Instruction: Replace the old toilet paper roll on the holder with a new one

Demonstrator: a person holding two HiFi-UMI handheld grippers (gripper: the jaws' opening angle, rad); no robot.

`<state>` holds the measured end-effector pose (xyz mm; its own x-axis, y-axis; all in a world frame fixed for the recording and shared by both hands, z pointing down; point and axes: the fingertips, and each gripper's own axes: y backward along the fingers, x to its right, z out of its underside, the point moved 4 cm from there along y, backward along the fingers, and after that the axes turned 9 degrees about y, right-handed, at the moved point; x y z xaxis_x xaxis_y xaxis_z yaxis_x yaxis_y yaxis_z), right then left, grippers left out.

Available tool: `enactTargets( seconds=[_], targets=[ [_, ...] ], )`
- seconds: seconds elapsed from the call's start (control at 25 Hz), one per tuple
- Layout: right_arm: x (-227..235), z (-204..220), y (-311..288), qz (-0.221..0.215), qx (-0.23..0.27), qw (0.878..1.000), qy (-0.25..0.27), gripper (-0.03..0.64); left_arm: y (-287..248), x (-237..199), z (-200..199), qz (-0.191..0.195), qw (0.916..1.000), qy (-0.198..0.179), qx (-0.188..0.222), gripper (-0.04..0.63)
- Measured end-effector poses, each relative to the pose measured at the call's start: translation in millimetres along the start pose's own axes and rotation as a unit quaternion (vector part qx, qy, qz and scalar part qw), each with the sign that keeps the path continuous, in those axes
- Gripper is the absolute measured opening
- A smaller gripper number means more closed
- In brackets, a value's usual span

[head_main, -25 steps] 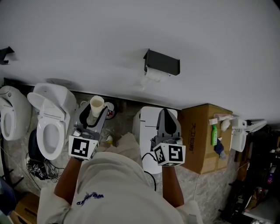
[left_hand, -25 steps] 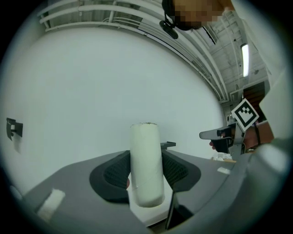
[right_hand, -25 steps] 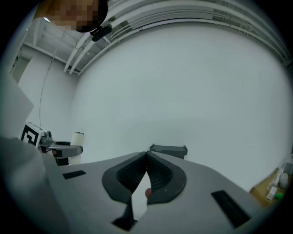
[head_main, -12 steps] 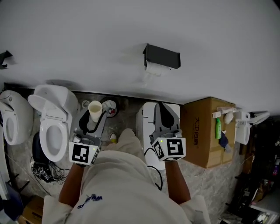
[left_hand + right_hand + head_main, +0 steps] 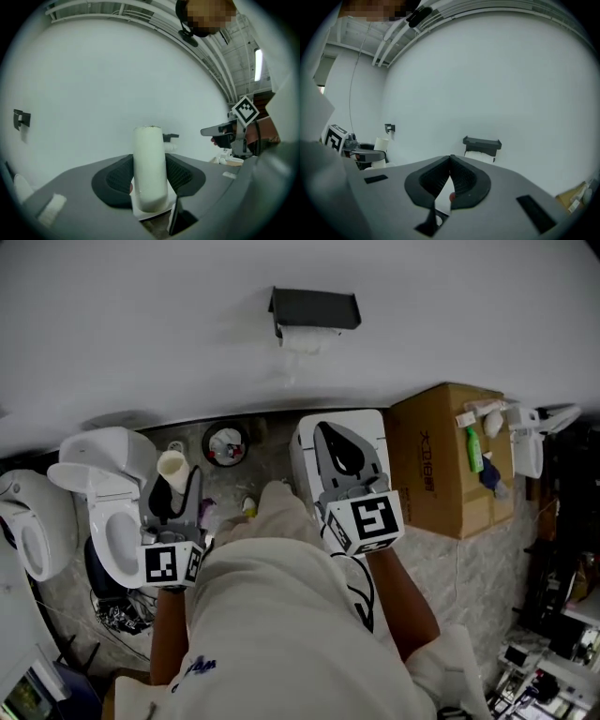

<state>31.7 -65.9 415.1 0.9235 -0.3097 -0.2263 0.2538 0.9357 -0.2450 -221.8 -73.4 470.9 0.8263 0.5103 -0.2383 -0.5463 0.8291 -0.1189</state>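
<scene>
Clamping a toilet paper roll (image 5: 149, 154), left tongs (image 5: 149, 176); right tongs (image 5: 450, 161) closed, empty.

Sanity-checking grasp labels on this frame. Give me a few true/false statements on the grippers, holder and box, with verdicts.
1. The left gripper grips a white roll upright between its jaws. True.
2. The right gripper is open. False: its jaws are shut with nothing between them.
3. The holder on the wall is bare. False: paper hangs under it.
4. A green bottle lies on the box. True.
</scene>
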Motion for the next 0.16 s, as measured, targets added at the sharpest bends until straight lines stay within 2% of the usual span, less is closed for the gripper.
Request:
enactTargets(
  seconds=[0.16],
  targets=[
    [3.9, -17.3, -42.6, -0.058, 0.002, 0.996, 0.074, 0.003, 0.0, -59.5, 17.8, -0.095, 0.995, 0.029, 0.015, 0.204]
  ],
)
